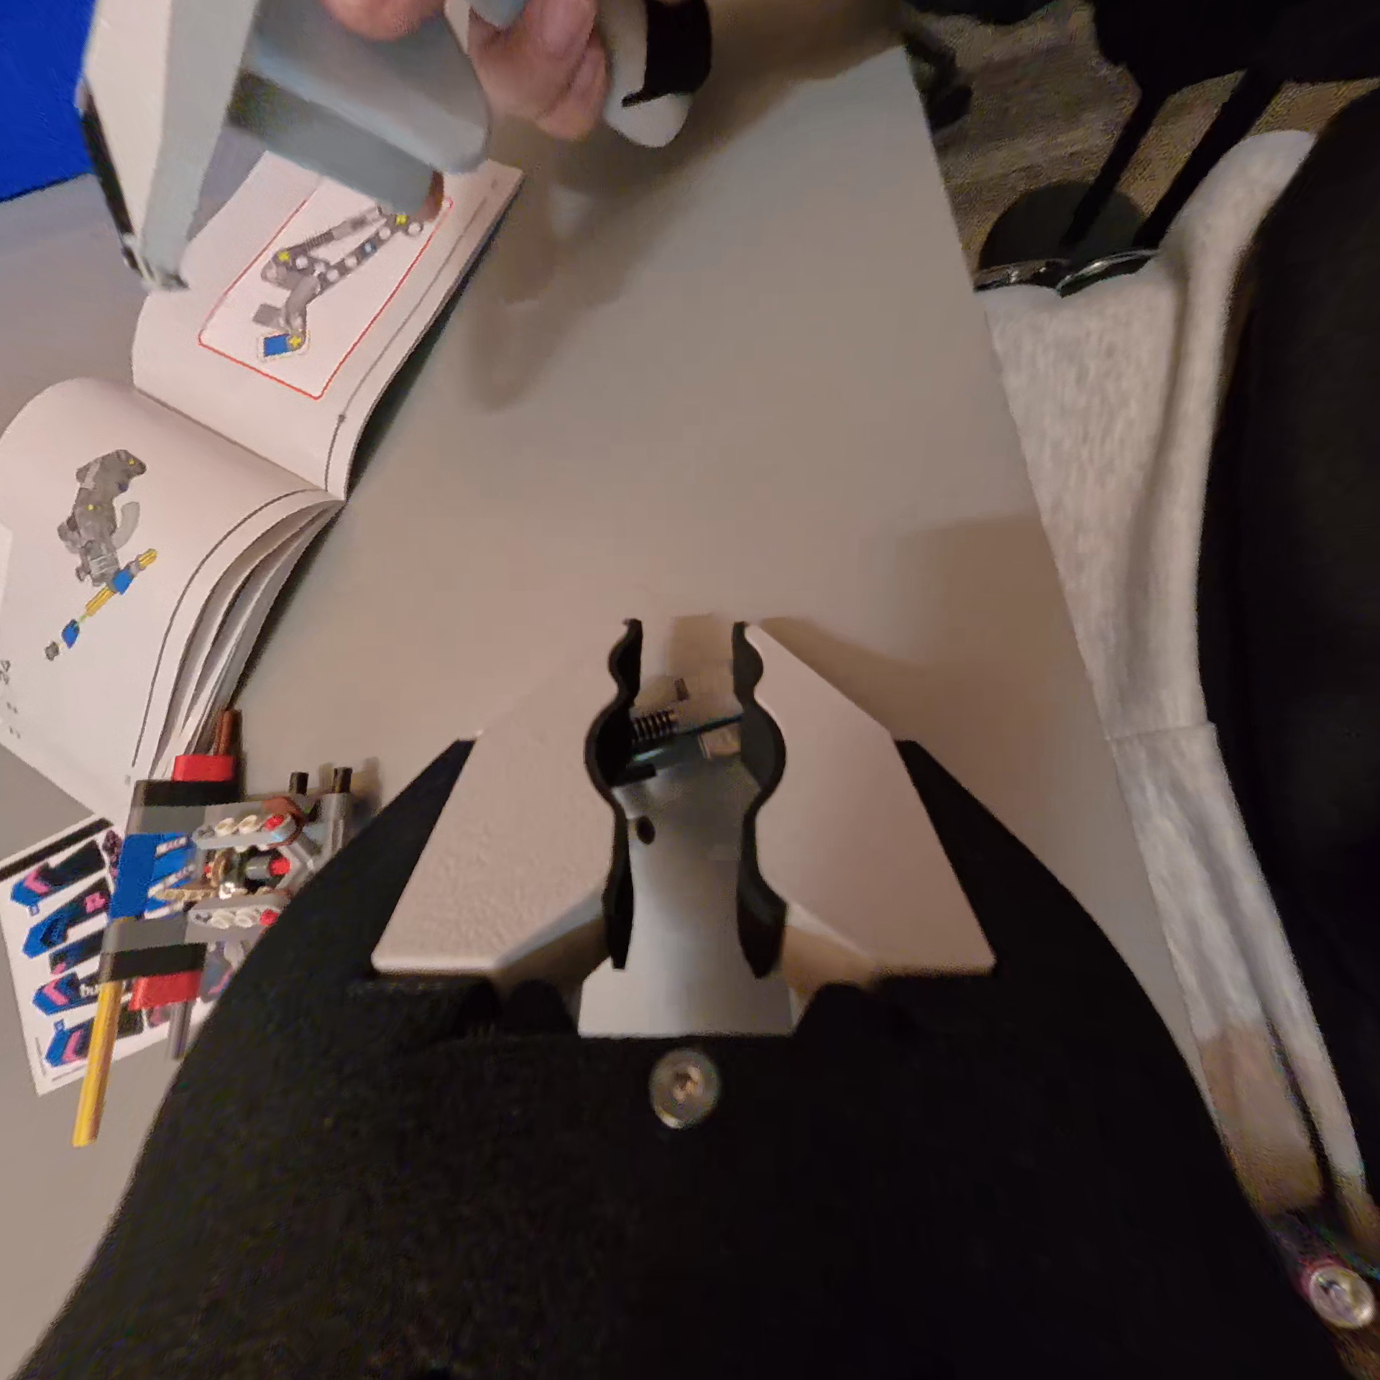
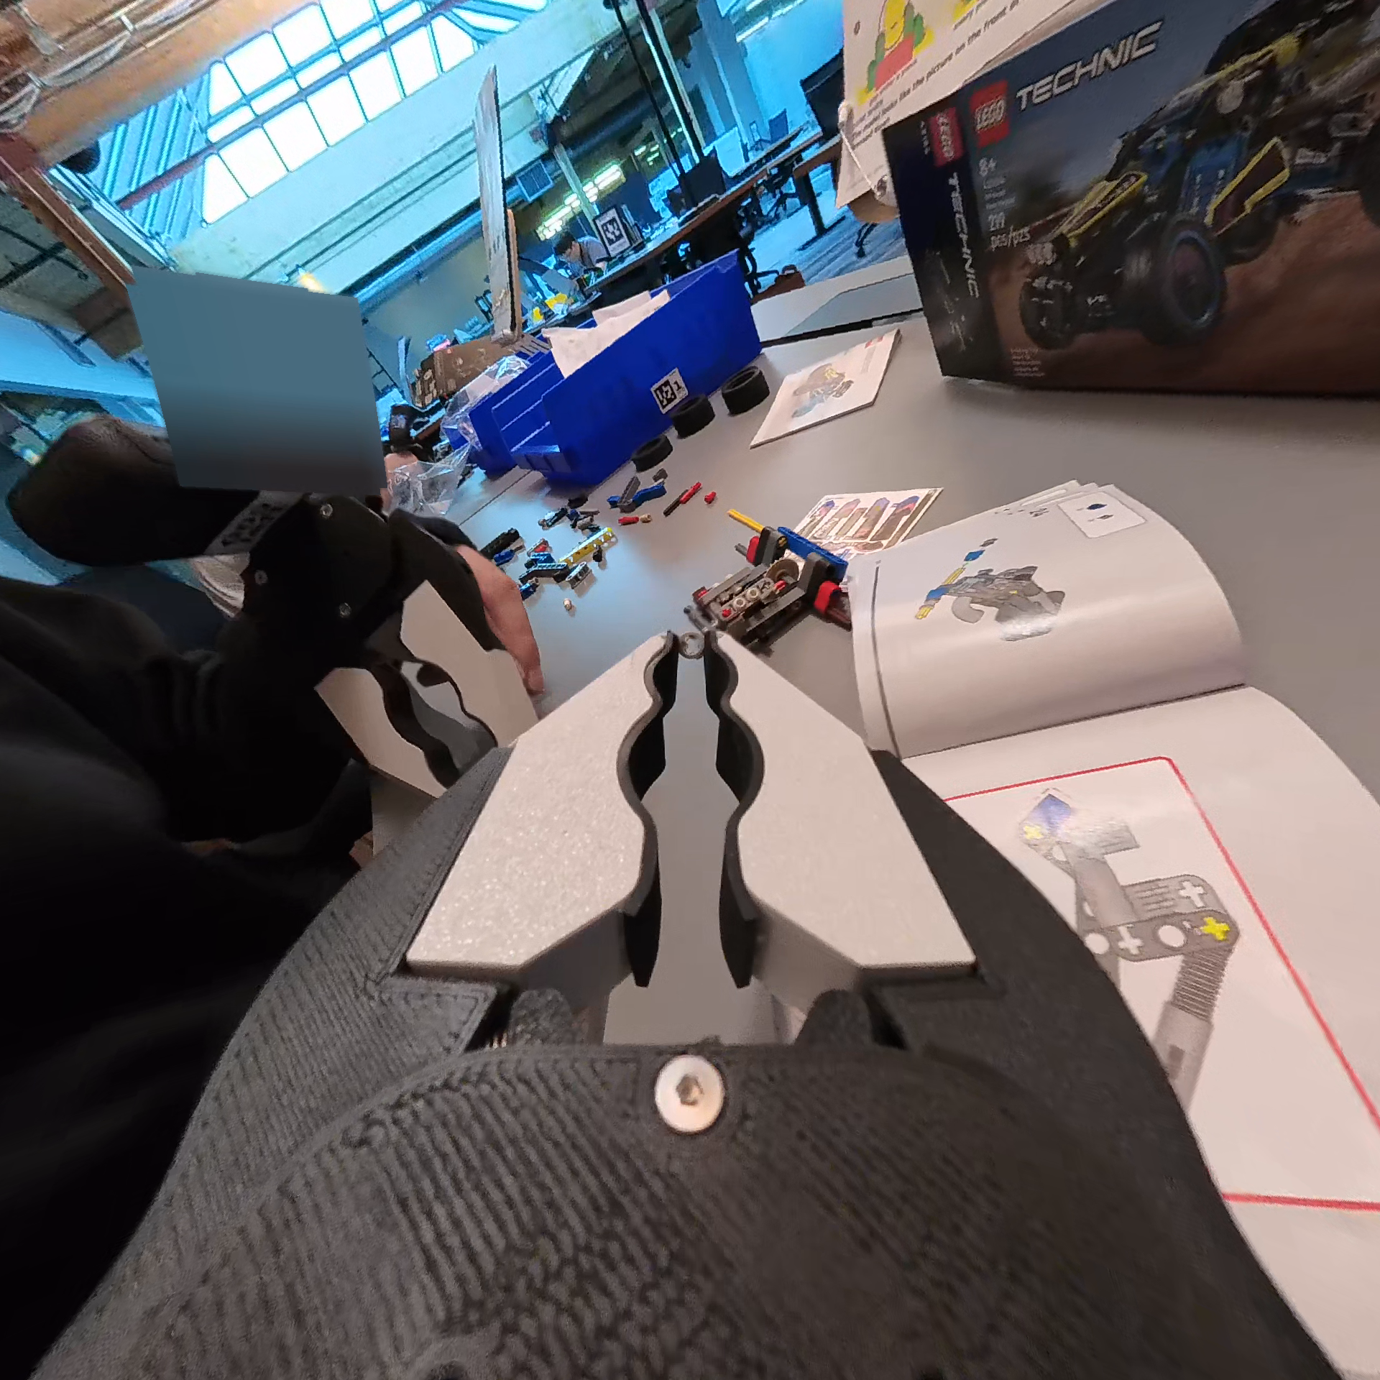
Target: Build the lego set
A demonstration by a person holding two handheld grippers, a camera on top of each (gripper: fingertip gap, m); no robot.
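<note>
My left gripper (image 1: 687,633) is shut on a small grey shock-absorber part with a black spring (image 1: 676,730), held crosswise between the jaws above the table. My right gripper (image 2: 691,641) is shut on a tiny grey round piece (image 2: 691,645) at its fingertips, above the open instruction booklet (image 2: 1045,635). The part-built model (image 2: 769,590) lies on the table just beyond the right fingertips. It also shows in the left wrist view (image 1: 216,866), left of the left gripper, with a yellow axle (image 1: 97,1060) sticking out. The right gripper also shows at the top left of the left wrist view (image 1: 336,127).
Loose pieces (image 2: 575,541) lie scattered mid-table, with black tyres (image 2: 691,414) and blue bins (image 2: 635,388) behind. The set's box (image 2: 1135,209) stands at the far right. A sticker sheet (image 1: 60,933) lies under the model. The table edge (image 1: 993,373) meets a person's lap. The left gripper's tips are roughly 12 cm from the right gripper's. The yellow axle (image 1: 97,1060) is about 20 cm from both grippers' fingertips.
</note>
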